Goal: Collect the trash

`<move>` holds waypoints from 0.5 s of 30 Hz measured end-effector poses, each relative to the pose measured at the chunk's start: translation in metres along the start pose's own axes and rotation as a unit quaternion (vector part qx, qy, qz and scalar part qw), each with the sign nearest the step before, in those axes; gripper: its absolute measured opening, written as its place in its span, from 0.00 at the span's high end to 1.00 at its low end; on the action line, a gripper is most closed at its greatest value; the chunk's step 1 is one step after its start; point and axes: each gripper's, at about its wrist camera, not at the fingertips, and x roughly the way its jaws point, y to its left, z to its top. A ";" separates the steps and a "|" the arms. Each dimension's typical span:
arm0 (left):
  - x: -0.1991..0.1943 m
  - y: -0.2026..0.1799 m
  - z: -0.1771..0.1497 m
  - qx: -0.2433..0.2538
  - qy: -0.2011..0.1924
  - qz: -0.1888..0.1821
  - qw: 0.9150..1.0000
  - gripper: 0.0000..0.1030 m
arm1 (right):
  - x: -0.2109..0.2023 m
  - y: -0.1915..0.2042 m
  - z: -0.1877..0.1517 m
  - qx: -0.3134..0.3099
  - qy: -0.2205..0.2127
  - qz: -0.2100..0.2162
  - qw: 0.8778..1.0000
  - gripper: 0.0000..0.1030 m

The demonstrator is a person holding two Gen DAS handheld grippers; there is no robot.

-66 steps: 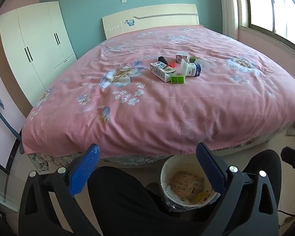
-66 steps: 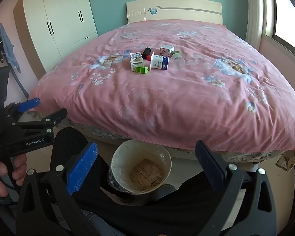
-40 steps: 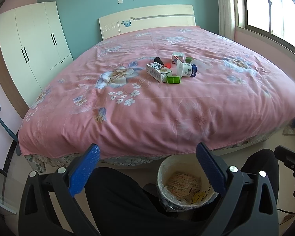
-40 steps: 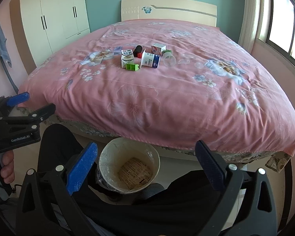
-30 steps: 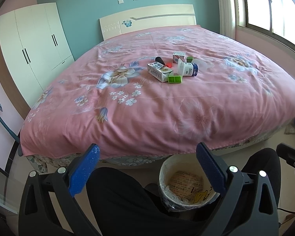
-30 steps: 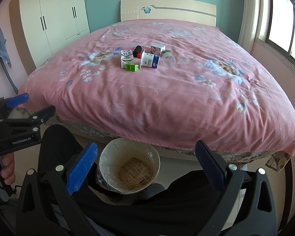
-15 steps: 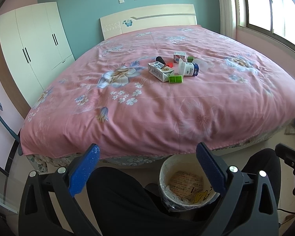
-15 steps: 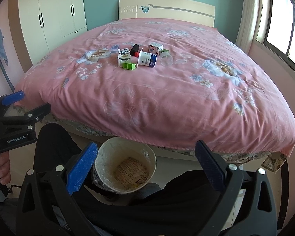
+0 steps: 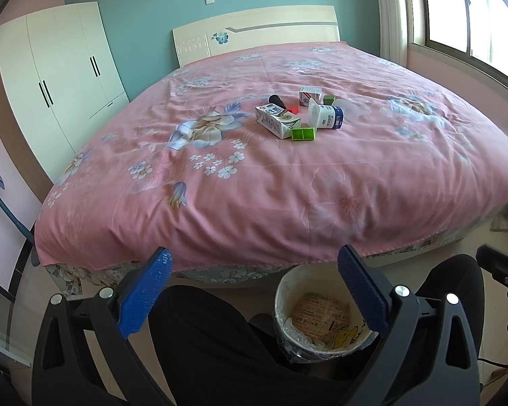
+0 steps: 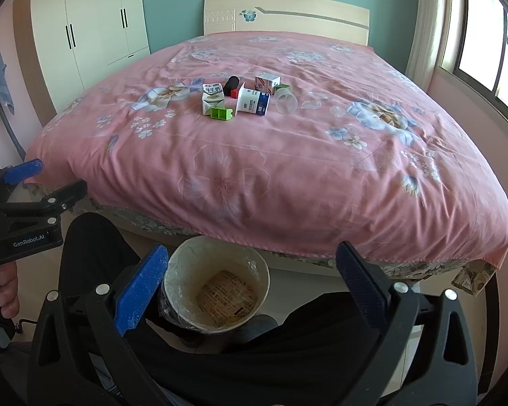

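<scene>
A cluster of trash lies mid-bed on the pink bedspread (image 9: 254, 186): a milk carton (image 9: 277, 122) (image 10: 212, 98), a green block (image 9: 303, 134) (image 10: 221, 113), a white yogurt cup (image 9: 324, 117) (image 10: 252, 100), a small box (image 9: 310, 95) (image 10: 267, 83), a clear plastic cup (image 10: 285, 100), a black item (image 10: 232, 83) and a red cube (image 10: 234, 93). A lined trash bin (image 9: 321, 308) (image 10: 216, 289) stands on the floor at the bed's foot. My left gripper (image 9: 254, 291) and right gripper (image 10: 250, 287) are open and empty, low, near the bin, far from the trash.
The person's dark-trousered legs (image 9: 220, 345) flank the bin. A white wardrobe (image 9: 61, 77) stands at the left, a window (image 9: 474, 17) at the right. The left gripper also shows at the left of the right wrist view (image 10: 27, 209).
Both views drifted slightly; the right gripper edged left and a little closer to the bed. Both grippers stayed open and empty. The trash has not moved.
</scene>
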 end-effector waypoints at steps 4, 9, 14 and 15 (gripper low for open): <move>0.000 0.000 0.000 0.000 0.001 -0.001 1.000 0.03 | 0.001 -0.001 -0.001 0.001 0.000 -0.001 1.000 0.06; 0.000 0.000 -0.001 -0.001 0.001 0.001 1.000 0.03 | 0.002 -0.001 -0.002 0.002 0.002 -0.001 1.000 0.06; 0.000 0.000 -0.001 0.000 0.001 0.000 1.000 0.03 | 0.003 -0.001 -0.003 0.002 0.002 -0.002 1.000 0.06; 0.000 0.000 -0.002 0.000 0.002 0.001 1.000 0.03 | 0.002 -0.001 -0.002 0.002 0.002 -0.002 1.000 0.06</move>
